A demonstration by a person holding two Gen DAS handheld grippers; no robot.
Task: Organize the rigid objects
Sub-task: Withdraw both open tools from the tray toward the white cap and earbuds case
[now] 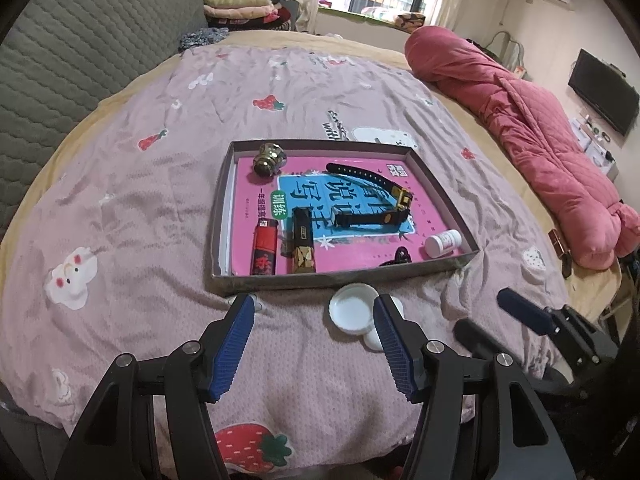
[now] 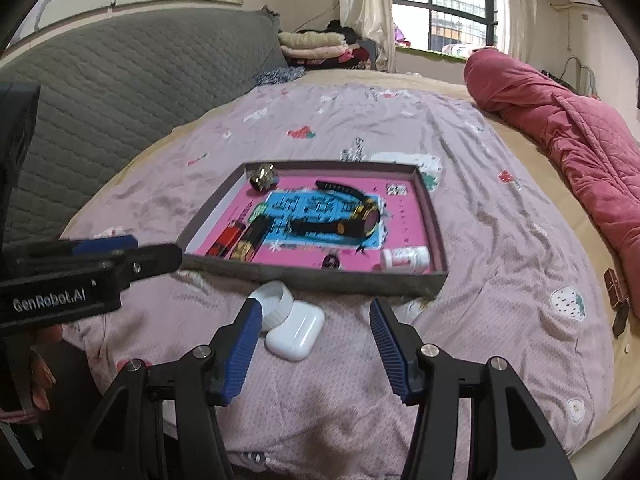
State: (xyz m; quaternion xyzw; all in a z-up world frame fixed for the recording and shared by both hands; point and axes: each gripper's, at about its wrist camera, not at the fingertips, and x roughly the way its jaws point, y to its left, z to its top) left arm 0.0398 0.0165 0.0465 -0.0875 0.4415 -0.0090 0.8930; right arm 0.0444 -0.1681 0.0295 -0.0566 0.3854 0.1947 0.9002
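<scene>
A shallow grey box lined with a pink book lies on the bed. In it are a brass knob, a black watch, a red lighter, a black-and-gold lighter and a white pill bottle. In front of the box a white lid leans against a white earbud case. My left gripper is open just short of the lid. My right gripper is open too, with the case lying ahead between its fingers, untouched.
A rolled pink quilt runs along the bed's right side, and a grey padded headboard along the left. Folded clothes are stacked at the back. A small brown object lies near the bed's right edge.
</scene>
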